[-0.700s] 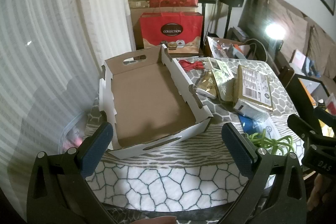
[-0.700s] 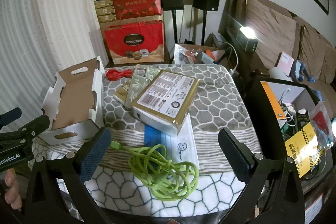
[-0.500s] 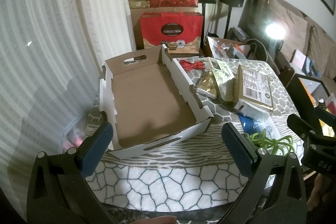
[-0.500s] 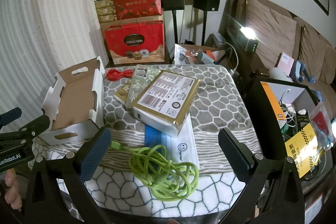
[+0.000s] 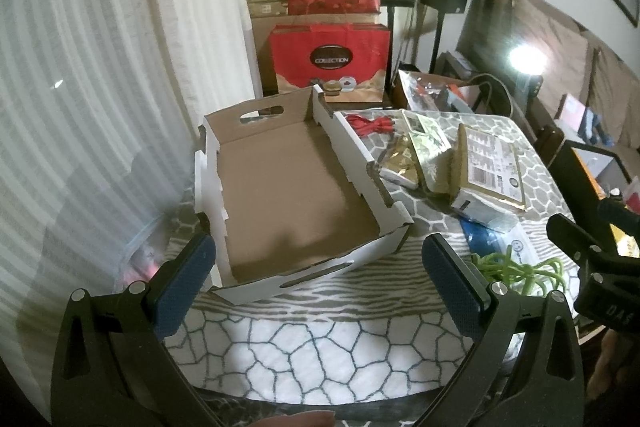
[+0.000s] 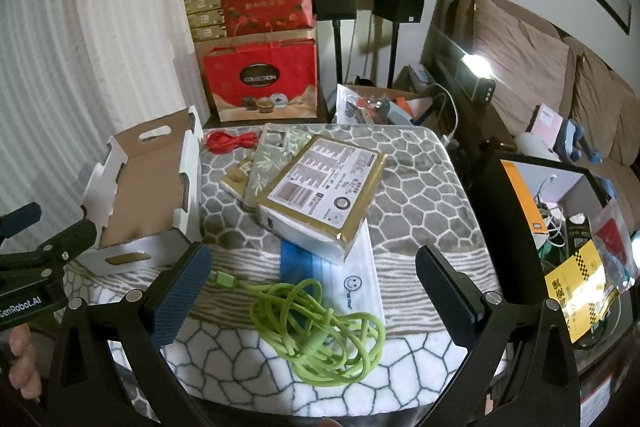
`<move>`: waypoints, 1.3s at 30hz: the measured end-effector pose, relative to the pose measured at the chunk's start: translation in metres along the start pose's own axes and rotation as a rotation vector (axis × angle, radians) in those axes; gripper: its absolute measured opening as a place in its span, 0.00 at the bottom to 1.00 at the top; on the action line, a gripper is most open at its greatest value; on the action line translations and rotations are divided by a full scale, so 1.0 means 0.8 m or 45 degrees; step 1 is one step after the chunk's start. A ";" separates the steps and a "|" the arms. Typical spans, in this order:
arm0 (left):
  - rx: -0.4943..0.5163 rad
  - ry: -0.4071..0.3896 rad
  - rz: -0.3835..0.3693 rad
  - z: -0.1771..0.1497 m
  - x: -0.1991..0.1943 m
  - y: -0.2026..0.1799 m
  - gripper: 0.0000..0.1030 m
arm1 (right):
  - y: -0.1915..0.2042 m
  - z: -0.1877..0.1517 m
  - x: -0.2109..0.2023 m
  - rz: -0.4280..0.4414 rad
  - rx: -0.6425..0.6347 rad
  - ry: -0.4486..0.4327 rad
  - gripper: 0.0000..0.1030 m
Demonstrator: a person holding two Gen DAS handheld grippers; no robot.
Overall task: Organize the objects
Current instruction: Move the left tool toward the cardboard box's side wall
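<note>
— On the patterned cloth, the cardboard tray sits empty at the left, and everything to be sorted lies to its right: green cable, gold box, the packets beneath it and the red cord at the far edge.

— And the grippers?

— Left gripper hangs just before the tray's near wall, fingers spread wide, nothing between them. Right gripper hovers over the green cable, likewise wide apart and empty.

— So the cable goes first?

— Probably. I'd come down on the thick of the coil, not a single strand, so loops don't trail and snag the gold box.

— Room to move?

— Open cloth lies between cable and tray; lift clear of the notched tray wall. Nearest the right gripper, the cable lies near the table edge, so avoid dragging it outward.
</note>
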State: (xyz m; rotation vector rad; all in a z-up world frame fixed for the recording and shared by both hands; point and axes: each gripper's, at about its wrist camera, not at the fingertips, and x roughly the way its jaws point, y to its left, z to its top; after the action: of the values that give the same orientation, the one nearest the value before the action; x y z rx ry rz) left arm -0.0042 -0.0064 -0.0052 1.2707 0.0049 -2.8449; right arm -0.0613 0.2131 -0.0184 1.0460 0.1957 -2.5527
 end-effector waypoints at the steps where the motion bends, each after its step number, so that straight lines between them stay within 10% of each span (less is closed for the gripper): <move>1: -0.003 0.002 0.003 0.000 0.001 0.002 1.00 | 0.001 0.001 0.000 0.000 -0.005 0.000 1.00; 25: -0.154 -0.017 0.132 0.015 0.044 0.101 1.00 | 0.059 0.045 0.066 0.216 -0.126 0.090 0.98; 36: -0.272 0.143 0.010 0.025 0.117 0.157 0.84 | 0.123 0.071 0.147 0.309 -0.253 0.231 0.71; 39: -0.285 0.192 -0.042 0.026 0.138 0.161 0.71 | 0.136 0.073 0.180 0.330 -0.272 0.323 0.49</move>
State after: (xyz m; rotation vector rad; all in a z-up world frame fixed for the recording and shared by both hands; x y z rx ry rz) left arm -0.0901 -0.1376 -0.0727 1.4412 0.3393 -2.6724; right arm -0.1507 0.0558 -0.0762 1.2205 0.3660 -2.1149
